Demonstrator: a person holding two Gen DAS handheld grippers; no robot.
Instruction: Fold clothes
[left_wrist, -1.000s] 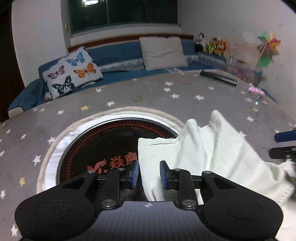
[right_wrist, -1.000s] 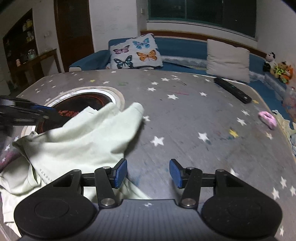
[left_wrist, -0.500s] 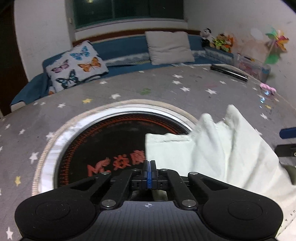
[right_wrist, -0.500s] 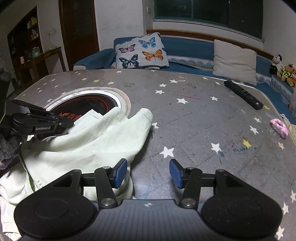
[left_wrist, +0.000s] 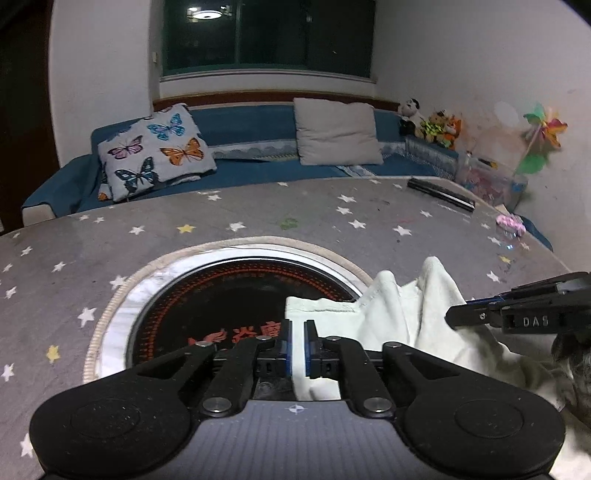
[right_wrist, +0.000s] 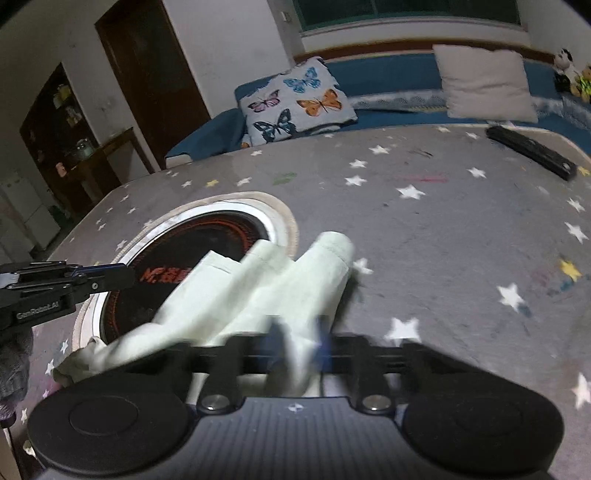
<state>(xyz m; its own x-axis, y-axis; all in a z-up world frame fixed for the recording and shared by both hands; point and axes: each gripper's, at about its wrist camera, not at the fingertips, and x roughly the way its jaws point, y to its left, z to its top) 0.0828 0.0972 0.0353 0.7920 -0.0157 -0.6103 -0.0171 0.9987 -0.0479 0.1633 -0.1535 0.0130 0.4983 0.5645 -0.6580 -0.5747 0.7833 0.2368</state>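
Observation:
A pale green garment (left_wrist: 402, 314) lies crumpled on the star-patterned table, partly over the round black cooktop (left_wrist: 229, 295). My left gripper (left_wrist: 297, 347) is shut on the garment's near-left edge. In the right wrist view the garment (right_wrist: 280, 280) runs up between the fingers of my right gripper (right_wrist: 297, 350), which is blurred and closing on its near edge. The right gripper also shows in the left wrist view (left_wrist: 517, 314), and the left gripper in the right wrist view (right_wrist: 92, 280).
A black remote (left_wrist: 441, 189) and a pink object (left_wrist: 510, 221) lie at the table's far right. A blue sofa with a butterfly cushion (left_wrist: 155, 151) and a grey cushion (left_wrist: 336, 131) stands behind the table. Toys and a pinwheel (left_wrist: 543, 136) are at the right.
My left gripper has stayed shut on the garment's edge and lifted it slightly. My right gripper has moved in over the garment and narrowed from wide open to nearly shut around it.

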